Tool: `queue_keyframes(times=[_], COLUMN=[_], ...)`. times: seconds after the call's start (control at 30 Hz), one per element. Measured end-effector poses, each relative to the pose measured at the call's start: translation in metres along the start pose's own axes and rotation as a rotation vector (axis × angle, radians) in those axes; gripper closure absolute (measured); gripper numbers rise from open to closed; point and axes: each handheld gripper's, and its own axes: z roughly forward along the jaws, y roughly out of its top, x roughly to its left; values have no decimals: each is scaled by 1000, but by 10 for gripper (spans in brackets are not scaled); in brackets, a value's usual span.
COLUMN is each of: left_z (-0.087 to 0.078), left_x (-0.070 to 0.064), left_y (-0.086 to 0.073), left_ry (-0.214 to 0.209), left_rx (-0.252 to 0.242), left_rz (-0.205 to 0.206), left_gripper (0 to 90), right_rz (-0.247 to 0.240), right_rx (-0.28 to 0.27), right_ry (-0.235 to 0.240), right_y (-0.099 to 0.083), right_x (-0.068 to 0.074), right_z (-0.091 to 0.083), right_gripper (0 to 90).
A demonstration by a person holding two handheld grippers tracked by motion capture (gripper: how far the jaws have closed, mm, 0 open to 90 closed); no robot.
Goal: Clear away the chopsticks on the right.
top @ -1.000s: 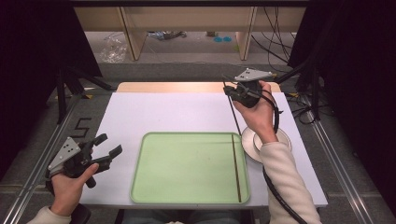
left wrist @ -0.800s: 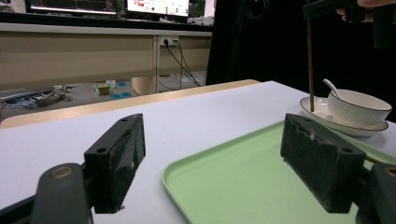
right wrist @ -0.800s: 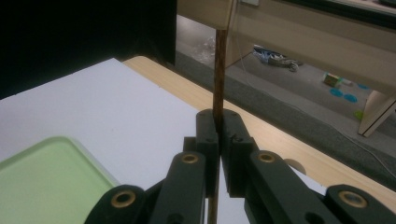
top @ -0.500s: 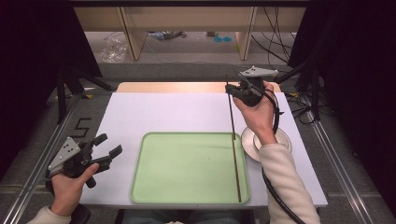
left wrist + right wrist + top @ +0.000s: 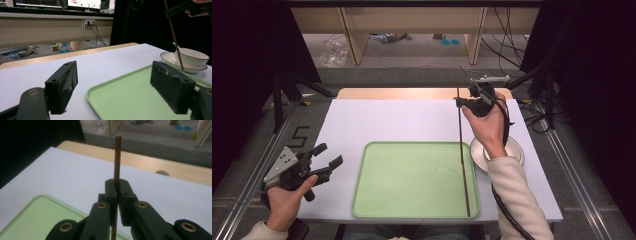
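Our right gripper [image 5: 117,191] clamped on a thin brown stick [image 5: 460,135], stick slanting down toward six o'clock over the green tray [image 5: 412,180], perhaps touching it, bowl [image 5: 497,152] at three o'clock, our left gripper [image 5: 323,159] spread wide, empty.

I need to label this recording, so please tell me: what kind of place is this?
Probably a lab or office workroom used for recording. Monitors stand on a desk at the back, cables trail over the floor, and the white table sits between black curtains.
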Motion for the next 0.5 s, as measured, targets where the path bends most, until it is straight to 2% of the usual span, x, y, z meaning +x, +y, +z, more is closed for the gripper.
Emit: queue_keyframes(times=[0.03,0.1,0.13,0.23,0.27,0.33,0.4,0.5], left_z=[0,0,0,0,0,0,0,0], left_x=[0,0,0,0,0,0,0,0], left_y=[0,0,0,0,0,0,0,0], left_ry=[0,-1,0,1,0,-1,-2,-1], left_rx=[-2,-1,0,1,1,1,0,1], left_rz=[-1,-1,0,0,-1,-1,-2,-2], left_gripper=[219,219,219,219,219,219,219,219], right_rz=[26,36,74,67,94,109,158,189], right_rx=[29,53,85,120,146,189,235,285], right_ry=[-9,-19,-32,-71,-71,-89,-92,-104], right_y=[-1,-2,-3,-6,-6,-10,-13,-18], right_x=[1,0,2,-1,-1,-3,-4,-4], right_z=[0,1,1,4,4,7,9,14], right_gripper=[879,879,879,879,879,879,879,879])
